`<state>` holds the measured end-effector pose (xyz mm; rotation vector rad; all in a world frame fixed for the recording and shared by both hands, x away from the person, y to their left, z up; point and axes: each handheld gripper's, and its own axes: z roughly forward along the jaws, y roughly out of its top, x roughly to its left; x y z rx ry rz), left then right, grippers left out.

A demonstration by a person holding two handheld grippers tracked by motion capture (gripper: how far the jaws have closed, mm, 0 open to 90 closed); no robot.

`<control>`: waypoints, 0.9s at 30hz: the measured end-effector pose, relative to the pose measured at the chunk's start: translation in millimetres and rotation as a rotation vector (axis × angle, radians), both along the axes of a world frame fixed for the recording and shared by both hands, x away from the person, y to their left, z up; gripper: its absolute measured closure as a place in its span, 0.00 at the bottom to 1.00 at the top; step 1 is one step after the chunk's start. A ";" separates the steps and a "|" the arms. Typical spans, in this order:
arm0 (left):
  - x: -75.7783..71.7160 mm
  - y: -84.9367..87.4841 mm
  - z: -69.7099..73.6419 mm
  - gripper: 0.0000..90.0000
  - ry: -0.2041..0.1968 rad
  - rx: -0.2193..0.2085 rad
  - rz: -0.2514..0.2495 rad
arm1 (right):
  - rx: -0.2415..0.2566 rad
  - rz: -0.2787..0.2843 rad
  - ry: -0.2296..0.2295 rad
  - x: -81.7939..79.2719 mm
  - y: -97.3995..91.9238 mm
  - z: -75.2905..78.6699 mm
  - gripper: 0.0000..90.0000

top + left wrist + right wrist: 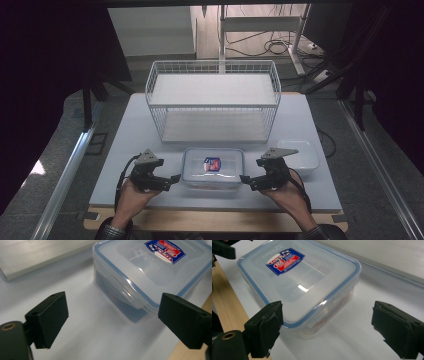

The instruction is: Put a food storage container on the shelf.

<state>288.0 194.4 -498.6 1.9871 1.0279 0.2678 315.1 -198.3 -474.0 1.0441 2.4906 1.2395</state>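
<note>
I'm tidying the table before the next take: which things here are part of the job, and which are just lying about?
Likely in the job:
box, lid on, between both claws
left claw, open beside it
right claw, open beside it

Lying about, by the look of it:
wire rack behind the box
white tray at the right

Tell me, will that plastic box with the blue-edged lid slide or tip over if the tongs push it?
The plastic box is low, wide and flat-bottomed, so it would probably slide across the smooth white table rather than tip. Its glossy lid looks slippery, and its hard walls probably stay stiff.
</note>
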 end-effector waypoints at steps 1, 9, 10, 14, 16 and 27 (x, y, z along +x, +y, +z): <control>2.2 -0.5 0.7 0.11 0.001 -0.007 -0.007 | -0.005 0.005 0.005 1.8 2.5 0.7 0.14; 27.1 -10.8 -0.7 0.09 0.057 -0.033 -0.052 | 0.004 0.008 0.051 15.3 9.2 0.0 0.16; 30.5 -11.9 -2.6 0.08 0.068 -0.038 -0.058 | 0.007 0.010 0.065 17.9 10.0 -1.2 0.16; 42.4 -11.9 -11.5 0.07 0.138 -0.108 -0.093 | 0.023 0.016 0.127 27.5 13.5 -9.0 0.15; 45.4 -11.8 -15.6 0.06 0.172 -0.147 -0.118 | 0.050 0.019 0.165 31.6 13.1 -12.9 0.14; 54.6 -21.3 -26.8 0.08 0.339 -0.255 -0.221 | 0.168 0.042 0.389 41.5 17.2 -29.8 0.13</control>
